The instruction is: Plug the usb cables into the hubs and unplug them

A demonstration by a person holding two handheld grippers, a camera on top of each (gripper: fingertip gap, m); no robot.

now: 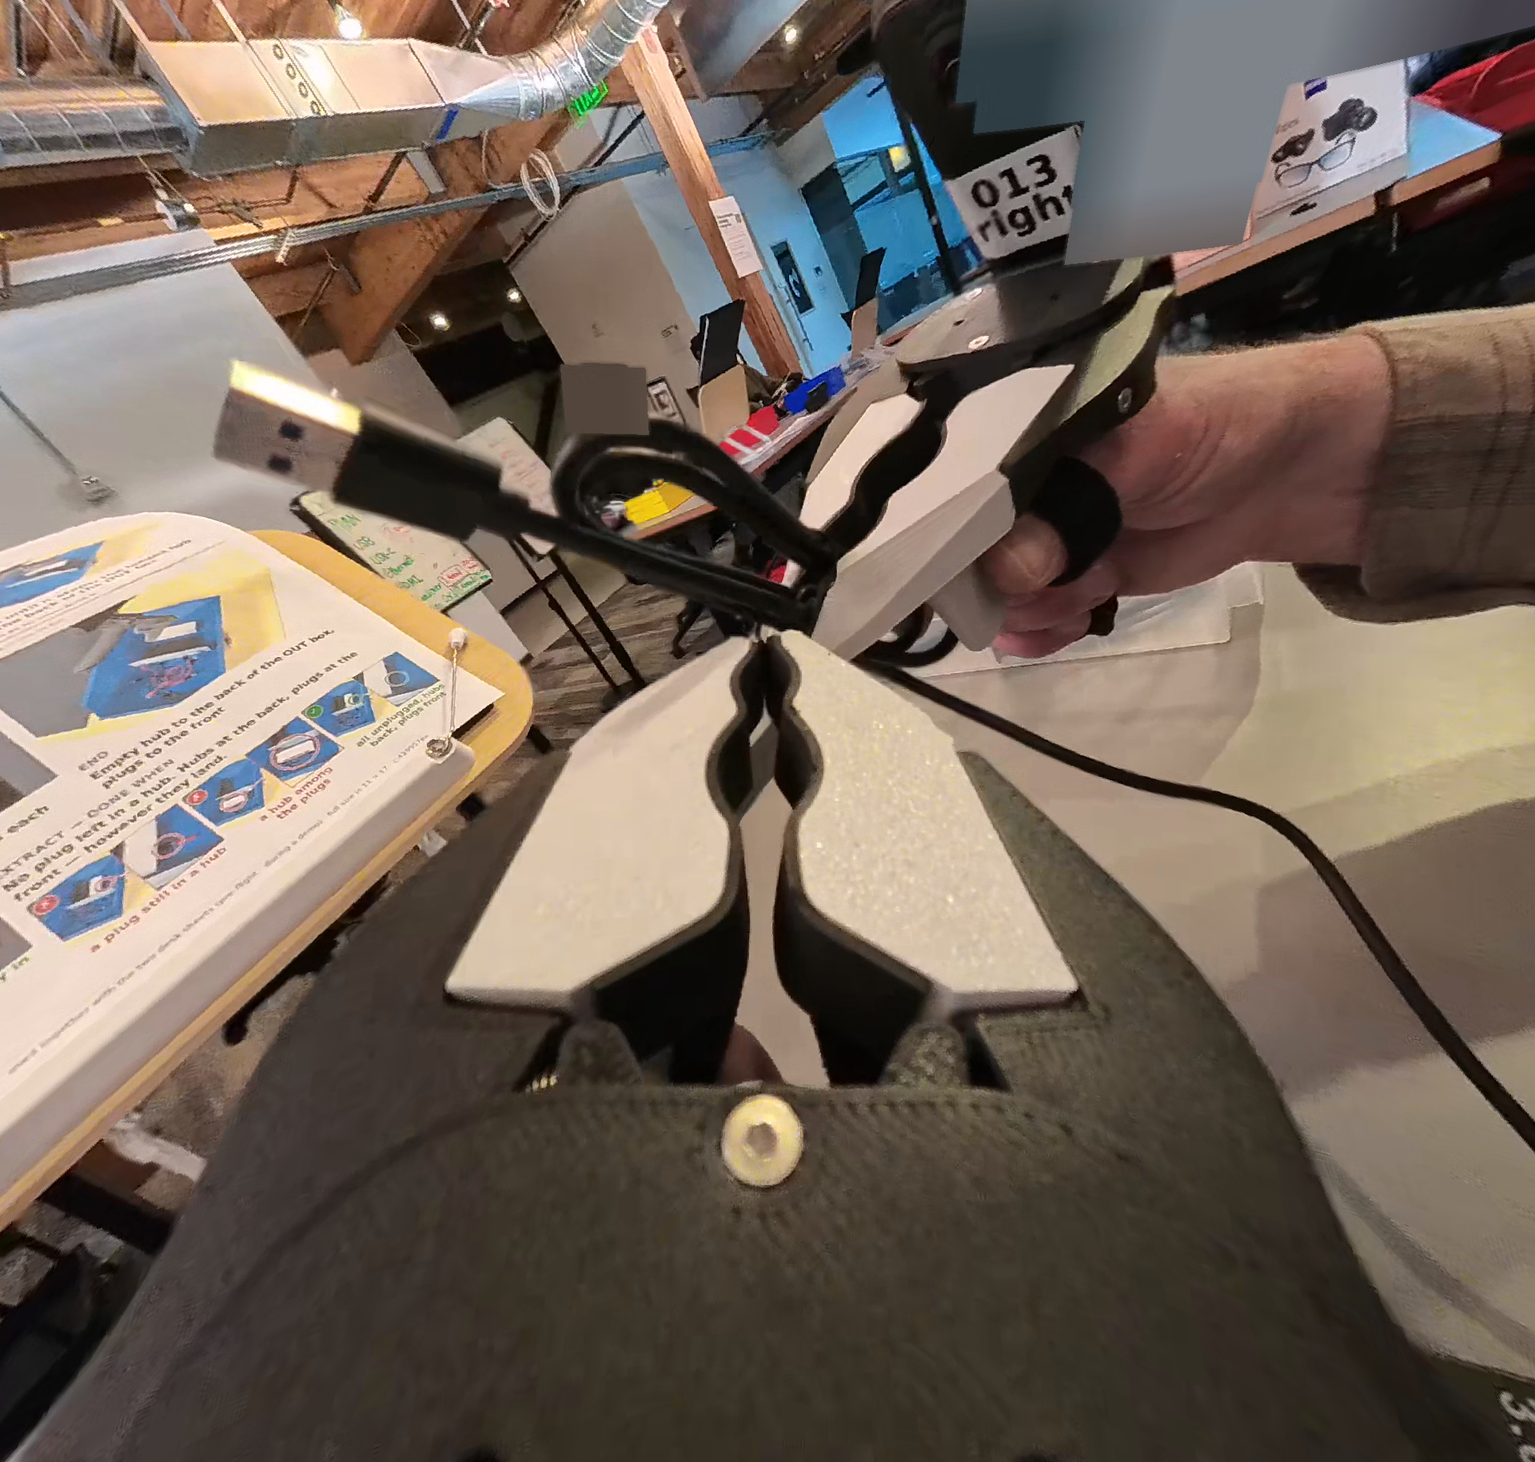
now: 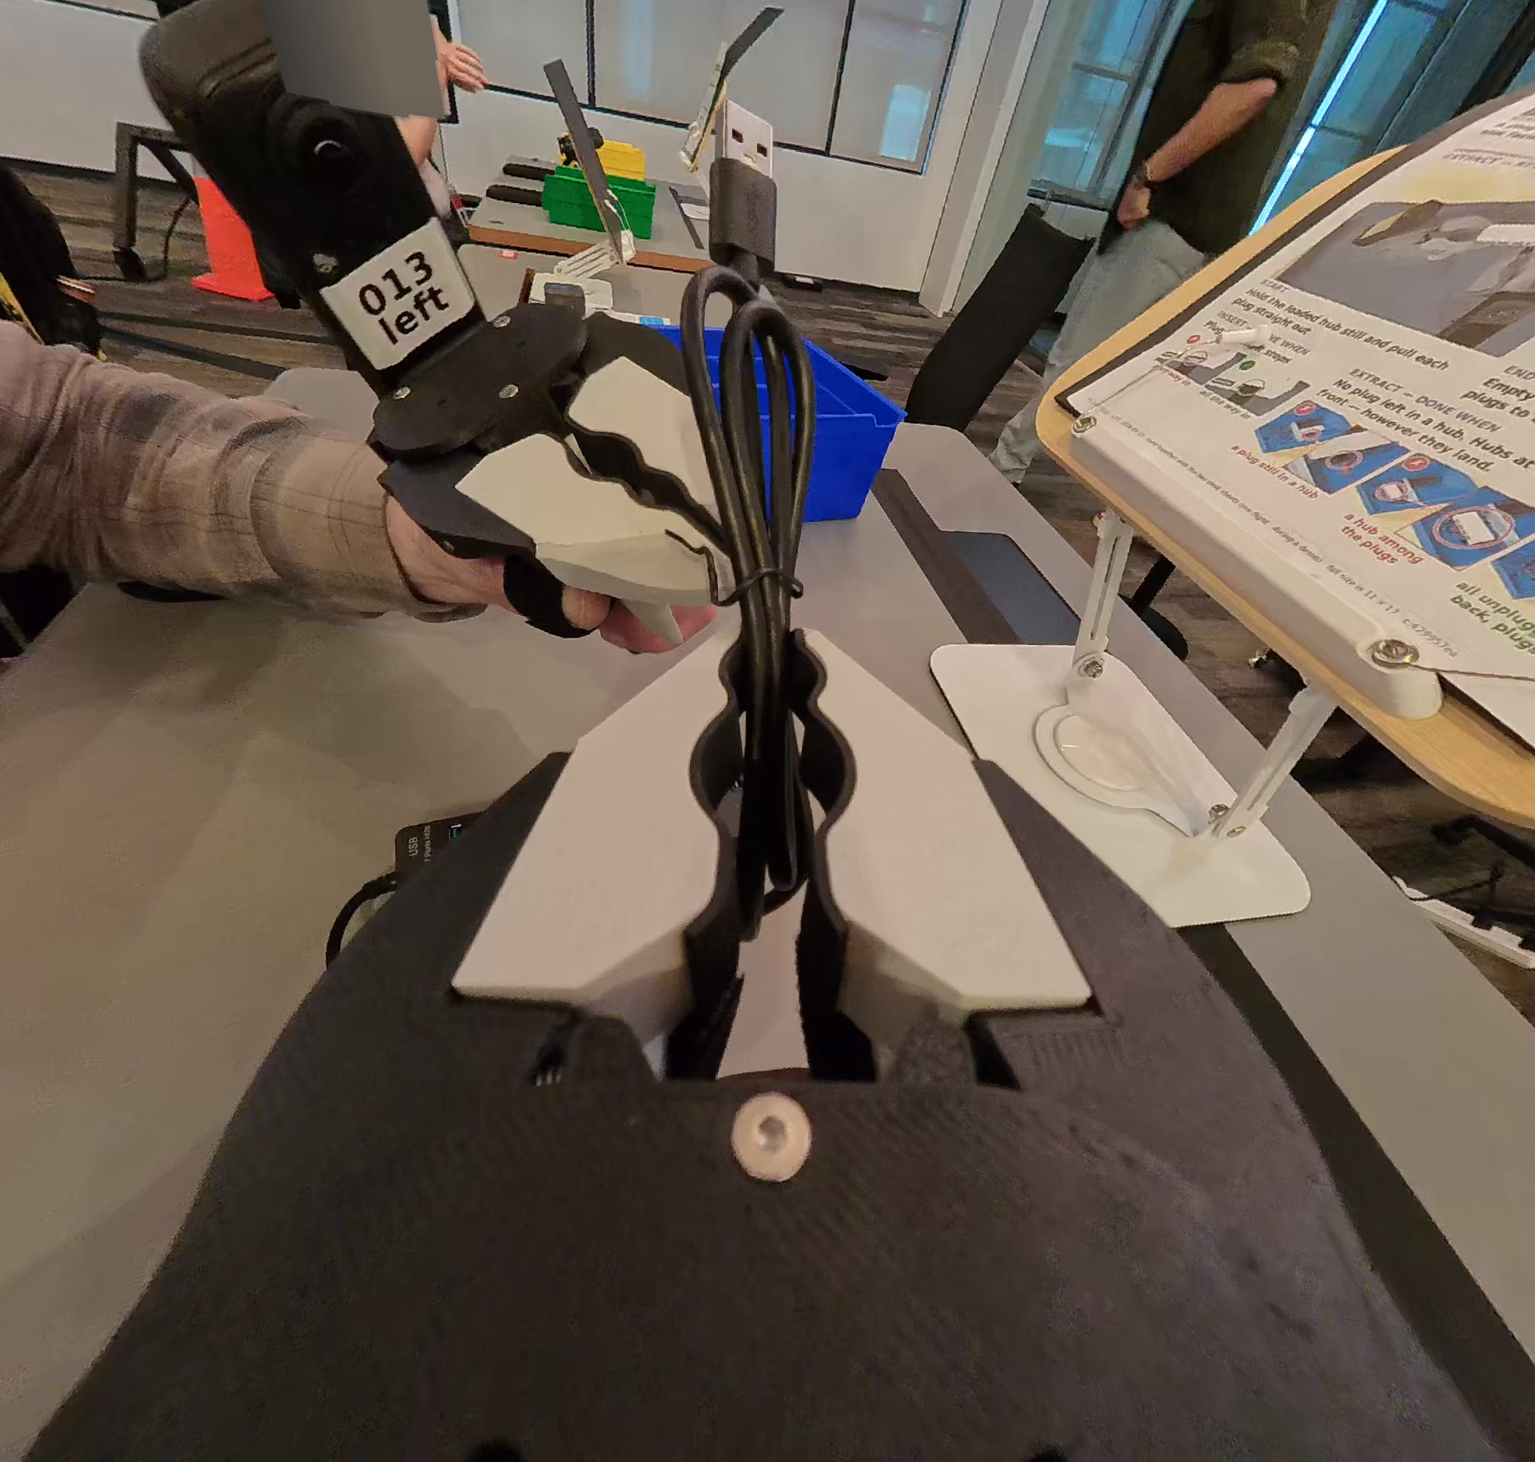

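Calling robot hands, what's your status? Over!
Right tool shut on bundled USB cable. Left tool shut, pinching the bundle at its tie. Plug free, unplugged. Hub below on the table.

The left tongs [image 1: 762, 650] are closed, tips pinched together. The right tongs [image 2: 768, 658] are clamped shut too. The two meet tip to tip, each held by a hand [image 1: 1229, 492] in a plaid sleeve [image 2: 166, 475].

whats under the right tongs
A black USB hub lies on the grey table just under the right tongs, which grip a bundled cable. Only the hub's corner and its cord show; its ports are covered.
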